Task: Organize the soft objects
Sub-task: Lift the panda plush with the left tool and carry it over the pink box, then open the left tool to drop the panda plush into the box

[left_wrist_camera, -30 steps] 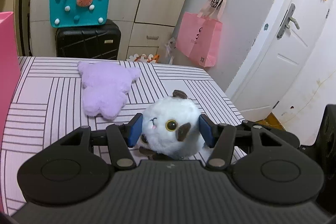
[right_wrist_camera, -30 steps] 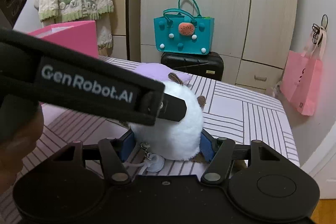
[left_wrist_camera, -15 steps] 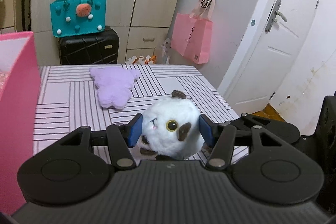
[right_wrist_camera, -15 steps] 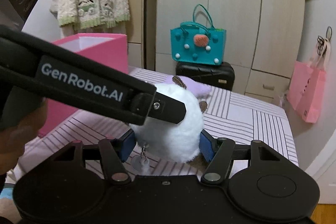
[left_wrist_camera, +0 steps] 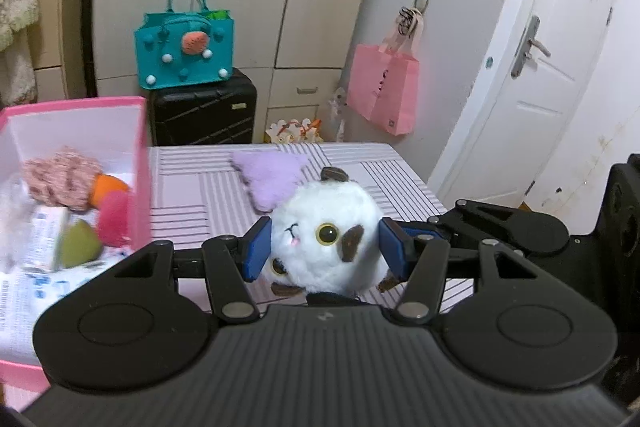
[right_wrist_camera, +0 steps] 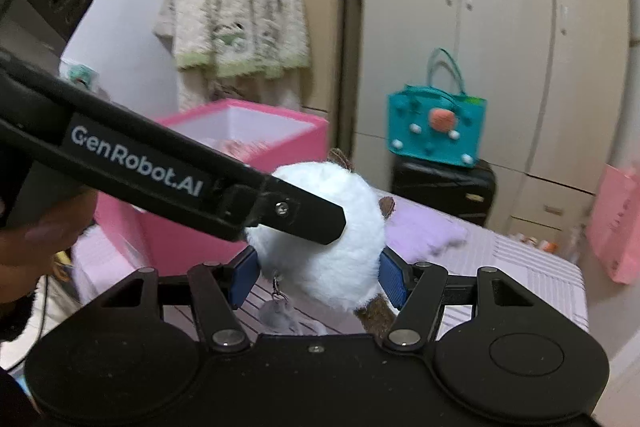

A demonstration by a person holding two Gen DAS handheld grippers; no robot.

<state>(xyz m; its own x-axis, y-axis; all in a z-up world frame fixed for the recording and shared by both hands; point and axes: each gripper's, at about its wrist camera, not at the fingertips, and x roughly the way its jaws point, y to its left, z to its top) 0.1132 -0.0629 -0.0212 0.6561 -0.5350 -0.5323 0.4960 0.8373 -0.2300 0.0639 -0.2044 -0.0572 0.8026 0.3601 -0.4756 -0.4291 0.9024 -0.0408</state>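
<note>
A round white plush cat (left_wrist_camera: 324, 235) with brown patches hangs above the striped table (left_wrist_camera: 192, 187), held from two sides. My left gripper (left_wrist_camera: 325, 253) is shut on it, blue pads pressed into its cheeks. My right gripper (right_wrist_camera: 319, 279) is shut on the same white plush cat (right_wrist_camera: 344, 267) from behind. The left gripper's black finger (right_wrist_camera: 300, 215) crosses the right wrist view. A flat purple plush (left_wrist_camera: 268, 179) lies on the table beyond. The open pink box (left_wrist_camera: 80, 105) stands to the left with several soft items inside.
A teal felt bag (left_wrist_camera: 184, 51) sits on a black suitcase (left_wrist_camera: 200, 111) by the wardrobe. A pink paper bag (left_wrist_camera: 382, 91) hangs on the wall near a white door (left_wrist_camera: 532, 87). A knitted cardigan (right_wrist_camera: 236, 11) hangs behind the pink box (right_wrist_camera: 280, 143).
Both grippers have risen with the white plush cat and moved toward the pink box. The box's inside has come into the left wrist view.
</note>
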